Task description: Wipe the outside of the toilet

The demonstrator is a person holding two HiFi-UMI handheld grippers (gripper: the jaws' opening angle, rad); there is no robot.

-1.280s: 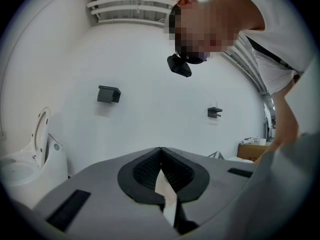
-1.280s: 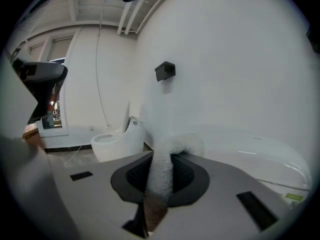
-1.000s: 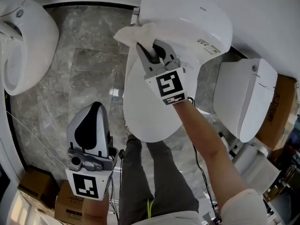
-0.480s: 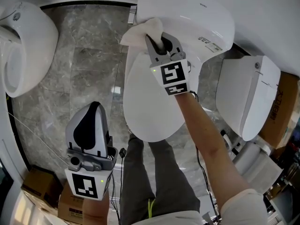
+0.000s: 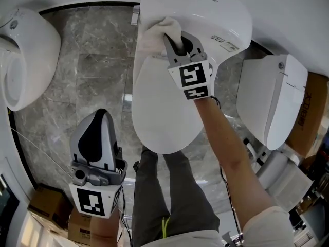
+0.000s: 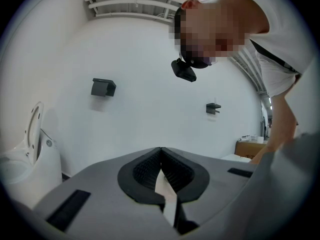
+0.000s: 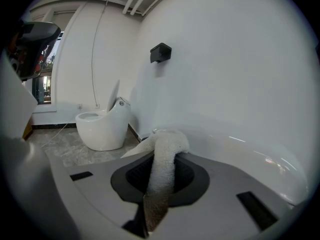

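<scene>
The white toilet [image 5: 164,107] stands in the middle of the head view with its lid down. Its rear body [image 5: 216,9] is at the top. My right gripper [image 5: 172,36] is shut on a white cloth [image 5: 157,31] and presses it against the rear body just above the lid. In the right gripper view the cloth [image 7: 162,169] hangs out between the jaws of the right gripper [image 7: 162,145] and touches the toilet's glossy side [image 7: 240,149]. My left gripper [image 5: 101,113] hangs low at the left over the floor, shut and holding nothing. In its own view the left gripper [image 6: 161,149] points at a white wall.
A second toilet [image 5: 25,50] stands at the left and a third [image 5: 277,102] at the right. Cardboard boxes [image 5: 41,210] lie at bottom left, another box [image 5: 303,117] at far right. The person's legs [image 5: 169,199] stand before the toilet on grey marble floor [image 5: 97,60].
My right gripper has slid the cloth from the toilet's left edge by the lid hinge further up onto the rear body. The left gripper has stayed where it was.
</scene>
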